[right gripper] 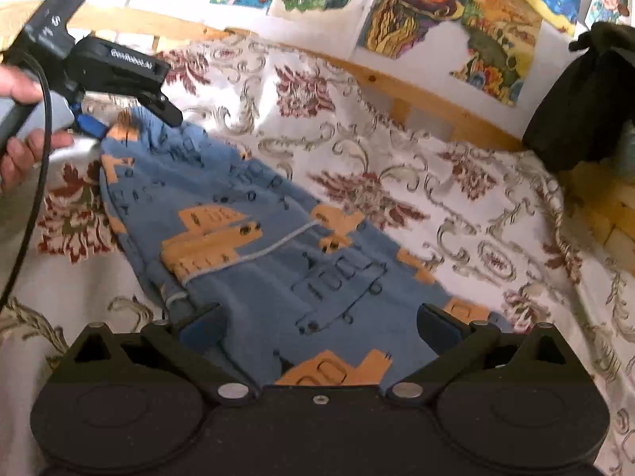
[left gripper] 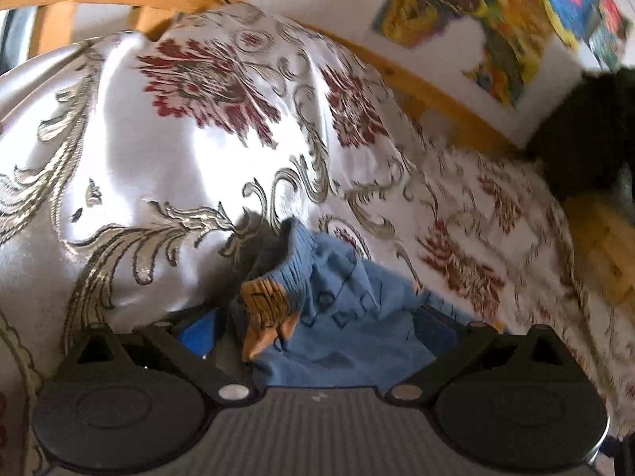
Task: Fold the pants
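The blue pants (right gripper: 254, 246), printed with orange vehicles, lie stretched across the flowered bedspread (right gripper: 456, 206) between the two tools; the left gripper (right gripper: 119, 119) meets their far end, though whether its jaws pinch the cloth I cannot tell. The right gripper (right gripper: 317, 325) hovers over the near end, jaws spread wide; a hand (right gripper: 20, 119) steadies the left tool's handle.

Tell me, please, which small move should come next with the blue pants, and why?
Probably close the right gripper on the near end of the pants. Its jaws look open astride the cloth, while the left gripper is at the far end, which seems bunched and raised. With both ends held, the fold across the bedspread can begin.
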Motion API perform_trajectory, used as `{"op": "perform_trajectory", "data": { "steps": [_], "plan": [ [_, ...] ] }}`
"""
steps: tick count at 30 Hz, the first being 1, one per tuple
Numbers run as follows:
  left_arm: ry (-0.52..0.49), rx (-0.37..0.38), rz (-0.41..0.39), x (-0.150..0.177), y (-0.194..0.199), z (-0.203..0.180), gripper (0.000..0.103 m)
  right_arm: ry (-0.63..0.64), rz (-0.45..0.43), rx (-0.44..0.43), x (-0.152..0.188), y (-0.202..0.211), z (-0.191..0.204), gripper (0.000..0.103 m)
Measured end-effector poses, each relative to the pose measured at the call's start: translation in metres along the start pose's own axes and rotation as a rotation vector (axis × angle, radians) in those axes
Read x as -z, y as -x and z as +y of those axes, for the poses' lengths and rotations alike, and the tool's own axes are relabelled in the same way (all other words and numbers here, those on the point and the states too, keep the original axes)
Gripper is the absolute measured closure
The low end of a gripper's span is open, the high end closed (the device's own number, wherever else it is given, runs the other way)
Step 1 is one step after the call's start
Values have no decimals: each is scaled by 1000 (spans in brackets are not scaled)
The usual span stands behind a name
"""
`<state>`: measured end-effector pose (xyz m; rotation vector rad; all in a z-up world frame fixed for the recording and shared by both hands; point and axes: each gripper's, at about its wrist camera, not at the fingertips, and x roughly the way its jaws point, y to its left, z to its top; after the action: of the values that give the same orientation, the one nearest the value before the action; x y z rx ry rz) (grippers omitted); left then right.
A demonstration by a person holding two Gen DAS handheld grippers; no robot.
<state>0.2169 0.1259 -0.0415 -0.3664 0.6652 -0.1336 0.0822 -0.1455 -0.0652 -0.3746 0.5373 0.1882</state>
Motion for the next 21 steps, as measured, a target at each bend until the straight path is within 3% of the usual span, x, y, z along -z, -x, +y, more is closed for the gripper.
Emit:
{"op": "perform_trajectory", "data": {
  "steps": [6, 11, 15, 18, 19, 20, 21],
  "plan": [
    [61, 36, -27, 2, 3, 6, 0, 7, 16, -11, 3, -1, 5, 1],
    [191, 117, -39, -5, 9, 17, 0, -49, -52, 19, -9, 4, -6, 1],
    [204, 121, -47, -5, 8, 21, 1, -36, 38, 13, -4, -14, -3, 1],
    [197, 46, -44, -4, 8, 20, 19, -37, 36, 16, 0, -17, -1, 1],
    [194, 18, -43, -4, 8, 20, 32, -41, 38, 12, 0, -17, -1, 1],
    [193, -9, -38, -4, 6, 22, 52, -49, 41, 6, 1, -18, -3, 1],
    [198, -32, -29, -4, 5, 23, 63, -60, 46, -3, 1, -19, -4, 1]
  ]
}}
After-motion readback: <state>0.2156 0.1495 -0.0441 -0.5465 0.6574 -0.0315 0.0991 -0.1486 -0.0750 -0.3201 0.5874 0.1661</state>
